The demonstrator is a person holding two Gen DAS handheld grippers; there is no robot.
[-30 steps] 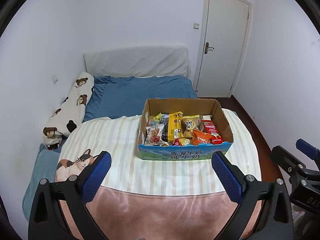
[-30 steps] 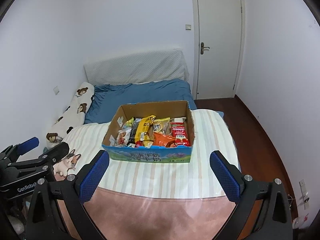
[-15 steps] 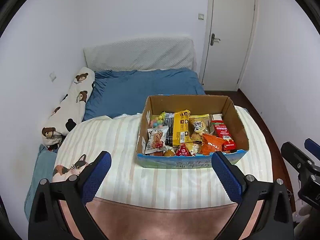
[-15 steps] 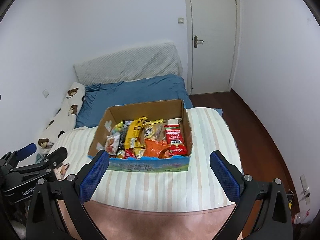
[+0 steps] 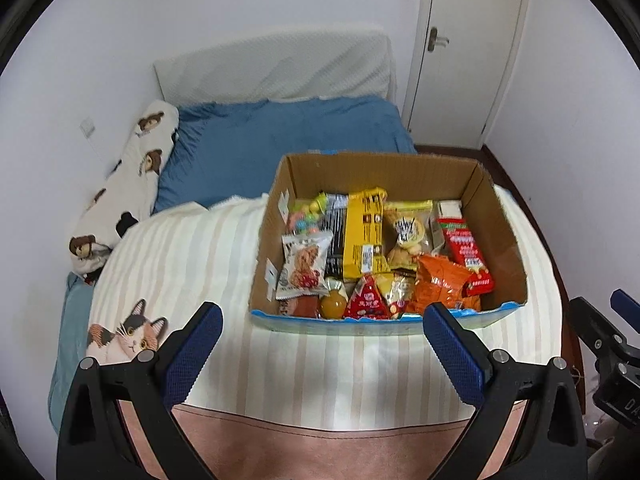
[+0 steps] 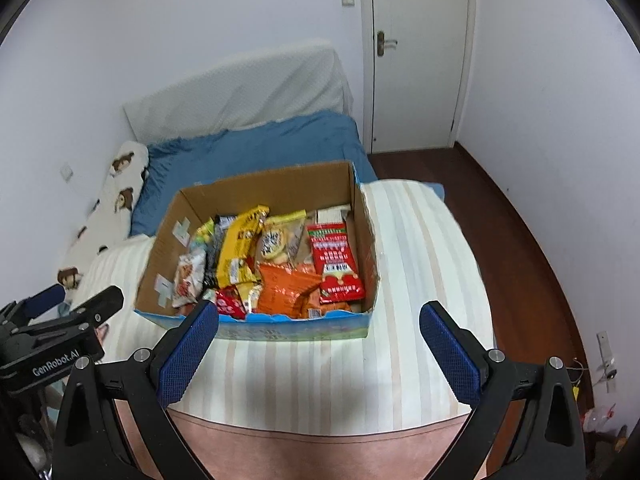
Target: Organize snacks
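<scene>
An open brown cardboard box with a blue printed front panel (image 5: pixel 384 322) sits on the cream striped blanket (image 5: pixel 192 256) of the bed, its long axis running left to right across both views and its open top facing up. Inside, the snacks lie mostly lengthwise, pointing from the front panel toward the back wall: a long yellow wrapped packet (image 5: pixel 365 232), a flat red rectangular packet (image 5: pixel 466 254) along the right wall, and a white pouch printed with a brown dog (image 5: pixel 304 266) by the left wall. A crumpled orange bag (image 5: pixel 440 284) and a small red triangular packet (image 5: pixel 368 298) lie at the front edge (their orientation is less regular).

The left gripper (image 5: pixel 322 352) hovers before the box with its blue-padded fingers spread wide, holding nothing. The right gripper (image 6: pixel 318 350) is likewise spread wide and unloaded, its left finger overlapping the box's front left corner in the right wrist view; contact cannot be determined.
</scene>
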